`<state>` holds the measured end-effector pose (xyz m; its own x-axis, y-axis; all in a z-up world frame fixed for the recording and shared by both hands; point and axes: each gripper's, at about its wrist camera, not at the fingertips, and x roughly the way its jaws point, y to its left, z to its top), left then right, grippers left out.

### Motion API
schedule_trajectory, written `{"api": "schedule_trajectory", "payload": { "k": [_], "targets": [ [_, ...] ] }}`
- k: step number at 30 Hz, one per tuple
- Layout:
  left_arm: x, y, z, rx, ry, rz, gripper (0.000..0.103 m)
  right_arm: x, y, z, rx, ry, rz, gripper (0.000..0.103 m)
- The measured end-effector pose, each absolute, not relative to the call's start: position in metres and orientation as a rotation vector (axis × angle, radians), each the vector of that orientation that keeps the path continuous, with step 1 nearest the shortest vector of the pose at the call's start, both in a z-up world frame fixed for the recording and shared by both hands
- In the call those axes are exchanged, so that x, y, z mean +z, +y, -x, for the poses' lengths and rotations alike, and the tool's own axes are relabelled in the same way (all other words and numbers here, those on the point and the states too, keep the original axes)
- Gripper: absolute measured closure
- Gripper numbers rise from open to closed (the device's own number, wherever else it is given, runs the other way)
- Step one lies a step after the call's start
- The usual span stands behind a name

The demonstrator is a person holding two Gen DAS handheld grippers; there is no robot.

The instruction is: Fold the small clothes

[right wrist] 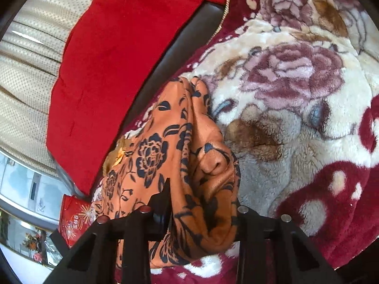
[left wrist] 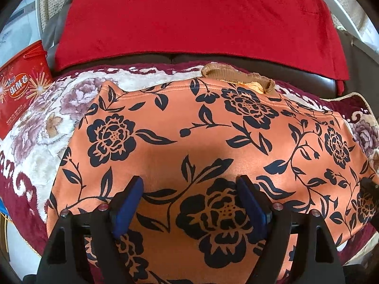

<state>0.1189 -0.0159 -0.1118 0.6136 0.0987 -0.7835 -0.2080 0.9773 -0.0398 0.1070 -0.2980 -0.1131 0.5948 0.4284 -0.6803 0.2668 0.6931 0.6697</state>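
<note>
Here we are working on an orange flowered garment [left wrist: 189, 127] that is lying on a plush blanket [left wrist: 30, 146] over a dark sofa, with a red cloth [left wrist: 189, 16] draped at twelve o'clock behind it and a red snack box [left wrist: 19, 94] at nine o'clock. In the left view we are holding the left gripper [left wrist: 189, 187] just above the spread cloth, jaws standing wide with nothing between them. In the right view we are gripping a bunched edge of the garment [right wrist: 203, 156] with the right gripper [right wrist: 201, 189]; the fabric is rising between its fingers and hiding the tips, so we judge it to be closed on the cloth, with the blanket [right wrist: 296, 94] spreading from one to four o'clock. The ribbed collar [left wrist: 236, 77] is sitting at twelve o'clock of the garment, away from us. As we are reading it, the task is barely begun: most of the body is lying flat and smooth, only the right side is being lifted, and every fold, side and bottom alike, is waiting to be made.
</note>
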Motion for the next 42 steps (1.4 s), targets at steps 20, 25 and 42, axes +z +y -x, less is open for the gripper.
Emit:
{"api": "schedule_trajectory", "payload": {
  "k": [20, 25, 42],
  "targets": [
    [-0.053, 0.089, -0.102, -0.017, 0.699, 0.52, 0.021, 0.034, -0.117, -0.108, 0.365, 0.712, -0.247, 0.092],
    [-0.065, 0.113, -0.134, -0.228, 0.766, 0.713, 0.02, -0.02, -0.032, -0.111, 0.467, 0.819, -0.104, 0.092],
    [-0.072, 0.057, -0.197, -0.42, 0.932, 0.62, 0.088, -0.04, -0.019, -0.083, 0.526, 0.805, -0.022, 0.092]
  ]
}}
